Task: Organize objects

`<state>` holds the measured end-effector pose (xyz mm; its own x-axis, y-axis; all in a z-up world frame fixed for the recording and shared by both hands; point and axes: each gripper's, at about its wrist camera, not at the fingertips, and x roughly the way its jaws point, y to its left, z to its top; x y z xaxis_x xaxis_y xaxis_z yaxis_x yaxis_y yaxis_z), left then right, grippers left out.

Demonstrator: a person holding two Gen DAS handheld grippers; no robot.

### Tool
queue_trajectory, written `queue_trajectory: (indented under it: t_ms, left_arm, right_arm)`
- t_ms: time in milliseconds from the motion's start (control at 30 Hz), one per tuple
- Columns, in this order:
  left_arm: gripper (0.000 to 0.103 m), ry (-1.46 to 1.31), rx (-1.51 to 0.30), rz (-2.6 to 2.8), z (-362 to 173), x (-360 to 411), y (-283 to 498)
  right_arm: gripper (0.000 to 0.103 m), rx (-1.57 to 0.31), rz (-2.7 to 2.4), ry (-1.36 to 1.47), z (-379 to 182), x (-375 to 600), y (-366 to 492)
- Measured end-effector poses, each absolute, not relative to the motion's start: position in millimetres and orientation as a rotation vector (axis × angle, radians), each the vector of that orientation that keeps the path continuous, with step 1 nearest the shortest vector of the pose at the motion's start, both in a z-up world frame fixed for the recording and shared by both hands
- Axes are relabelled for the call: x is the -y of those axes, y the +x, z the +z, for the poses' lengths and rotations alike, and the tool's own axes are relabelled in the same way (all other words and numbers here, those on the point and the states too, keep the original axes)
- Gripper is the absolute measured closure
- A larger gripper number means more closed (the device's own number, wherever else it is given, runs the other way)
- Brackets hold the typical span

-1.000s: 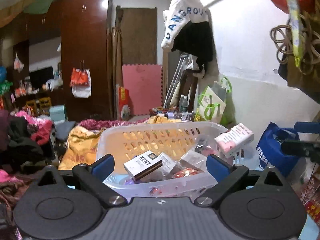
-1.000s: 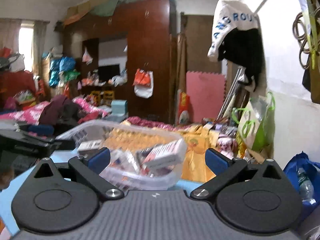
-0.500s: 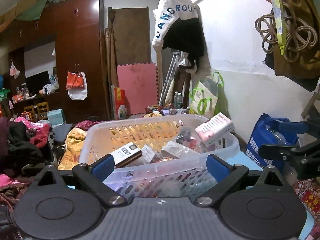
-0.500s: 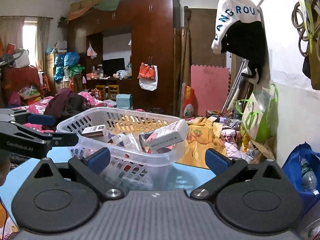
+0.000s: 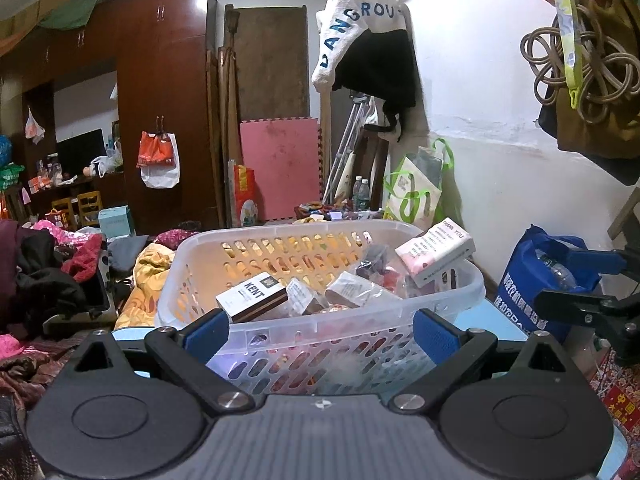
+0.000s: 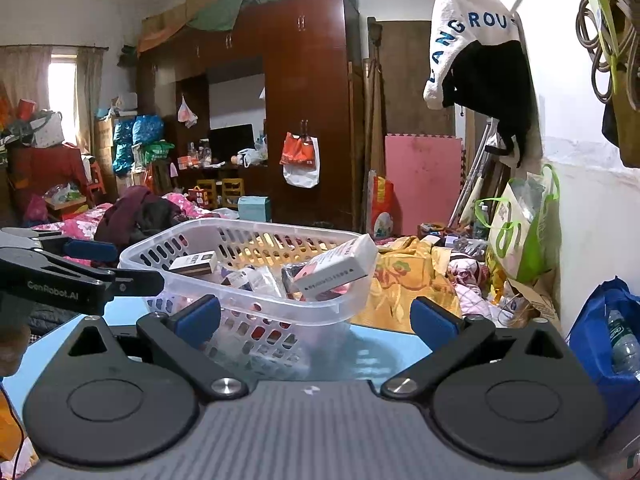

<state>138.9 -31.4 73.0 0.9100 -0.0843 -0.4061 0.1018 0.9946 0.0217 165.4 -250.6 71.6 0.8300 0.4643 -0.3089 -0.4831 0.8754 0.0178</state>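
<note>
A clear white slotted basket [image 5: 444, 292] stands on a light blue table [image 6: 384, 344]. It holds a KENT box [image 5: 252, 294], a white and pink "THANK YOU" box [image 5: 436, 250] leaning on its right rim, and several small packets. My left gripper [image 5: 320, 330] is open and empty, just in front of the basket's near wall. My right gripper [image 6: 316, 316] is open and empty, with the basket [image 6: 248, 232] ahead to its left. The pink box [image 6: 336, 268] rests on the rim there. The left gripper also shows at the left of the right wrist view [image 6: 80, 276].
A blue bag [image 5: 536, 276] with a bottle sits right of the table against the white wall. Beyond the table lie a yellow blanket [image 6: 404, 276], heaped clothes [image 5: 48, 256] and a dark wardrobe [image 5: 160, 100]. Bags and coiled rope [image 5: 576, 64] hang at upper right.
Both grippers have dropped and pulled back a little, so the basket's side wall and the blue table now show. Both stay open and empty. The basket has not moved.
</note>
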Motion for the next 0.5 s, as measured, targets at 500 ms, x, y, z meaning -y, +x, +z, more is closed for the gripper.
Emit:
queue_trajectory:
  t_ms: [500]
  left_arm:
    - [0.003, 0.046, -0.418, -0.087, 70.8, 32.8, 140.6]
  right_arm:
    - [0.000, -0.312, 0.509, -0.067, 68.5, 251.7, 164.9]
